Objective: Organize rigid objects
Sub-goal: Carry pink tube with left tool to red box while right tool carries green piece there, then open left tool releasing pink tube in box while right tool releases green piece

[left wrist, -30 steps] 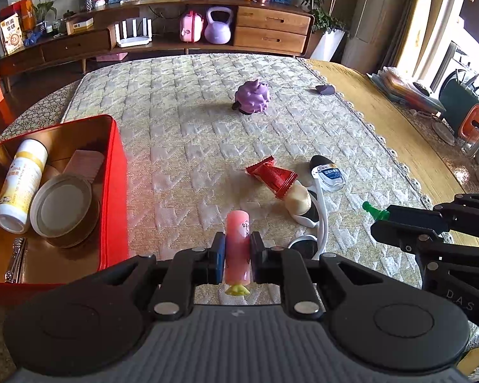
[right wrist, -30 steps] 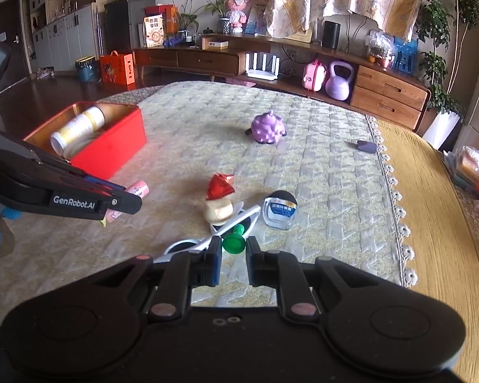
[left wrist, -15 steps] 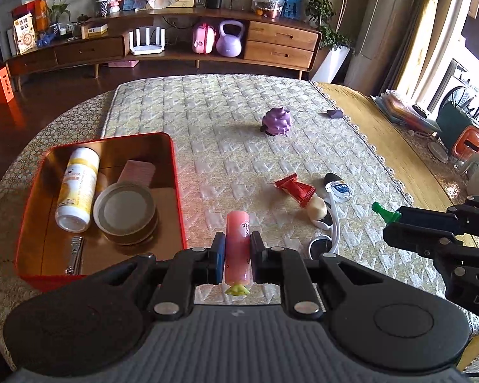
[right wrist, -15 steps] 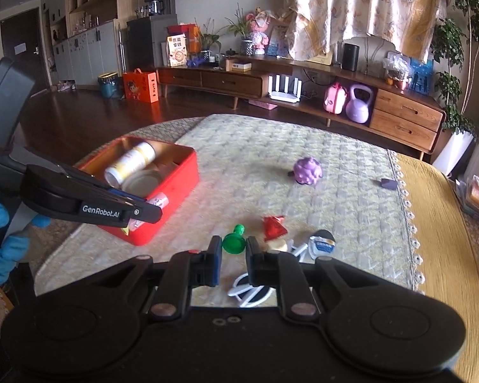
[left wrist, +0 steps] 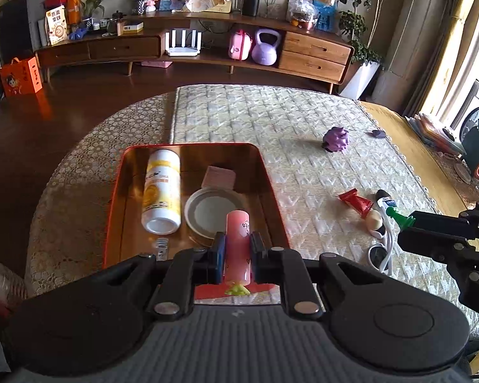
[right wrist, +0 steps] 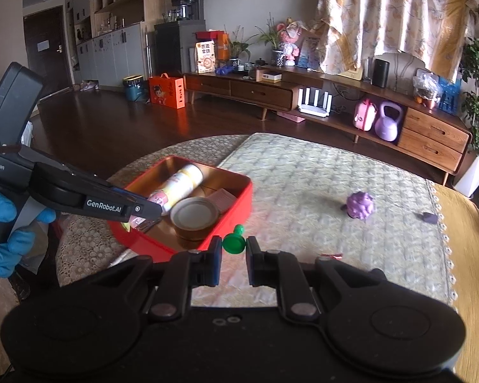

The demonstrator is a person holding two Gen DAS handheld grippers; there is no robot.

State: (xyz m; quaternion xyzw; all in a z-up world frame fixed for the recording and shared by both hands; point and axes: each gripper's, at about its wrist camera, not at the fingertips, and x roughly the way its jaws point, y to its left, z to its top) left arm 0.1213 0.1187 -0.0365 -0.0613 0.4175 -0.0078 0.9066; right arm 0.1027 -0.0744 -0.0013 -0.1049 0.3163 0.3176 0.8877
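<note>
A second ago the left gripper (left wrist: 236,253) hung over the quilted mat with the red tin off at the left edge of its view; now the red tin (left wrist: 268,178) lies straight under and ahead of it, and the pink tube (left wrist: 237,242) it carries shows against the tin's floor. The right gripper (right wrist: 234,257) has come across too: earlier it looked down on the sunglasses and candy, now it sits just beside the tin's near wall, with those things almost out of its view.

The left gripper's fingers (left wrist: 218,255) are nearly closed, both pads pressed on the sides of the pink tube, which stands roughly upright between them with a yellow-green tip poking out below. The right gripper's fingers (right wrist: 214,265) are likewise nearly closed, pinching a small green peg (right wrist: 234,242) by its round base.

Inside the tin lie a white and yellow bottle (left wrist: 161,191) on its side, a round lidded jar (left wrist: 212,212), a pinkish square pad (left wrist: 219,177) and a metal clip (left wrist: 162,245). On the mat remain a purple toy (left wrist: 336,138), a red wrapped candy (left wrist: 356,202) and white sunglasses (left wrist: 379,253)
</note>
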